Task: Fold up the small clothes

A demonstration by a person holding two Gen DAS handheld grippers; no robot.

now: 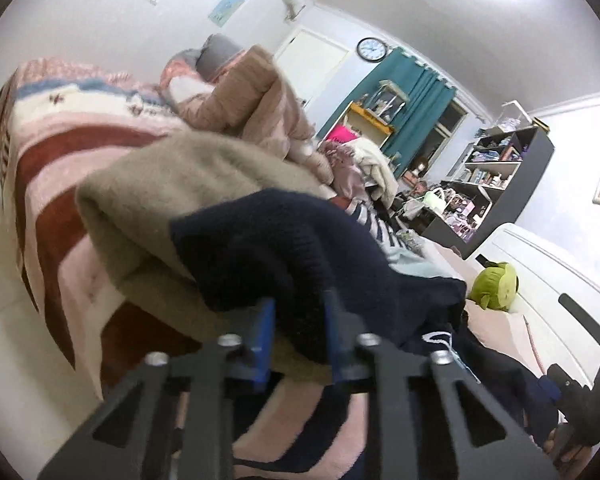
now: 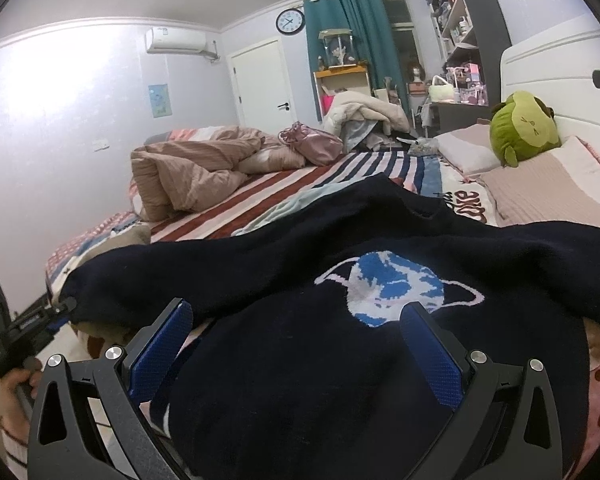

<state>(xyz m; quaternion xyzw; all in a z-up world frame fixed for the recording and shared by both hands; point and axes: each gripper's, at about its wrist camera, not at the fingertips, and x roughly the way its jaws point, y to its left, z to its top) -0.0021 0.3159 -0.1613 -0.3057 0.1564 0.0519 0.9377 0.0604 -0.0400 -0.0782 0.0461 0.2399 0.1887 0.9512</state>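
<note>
Bedroom with pale walls, a teal curtain [image 2: 352, 36] and a round wall clock [image 2: 290, 21]; a wide bed [image 2: 284, 184] with a striped cover fills the middle, a crumpled pink quilt [image 2: 196, 164] heaped at its far side and a green plush toy [image 2: 522, 128] against the white headboard. Near the front edge of the bed lies a navy sweater [image 2: 340, 340] with a blue-and-white planet design, spread out with one sleeve stretched to the left. The left gripper [image 1: 300, 316] has its blue pads drawn close together, pinching the end of that sleeve — it sits over a beige garment [image 1: 172, 200]. The right gripper [image 2: 296, 344] hovers just above the sweater's body, its fingers spread wide, holding nothing.
</note>
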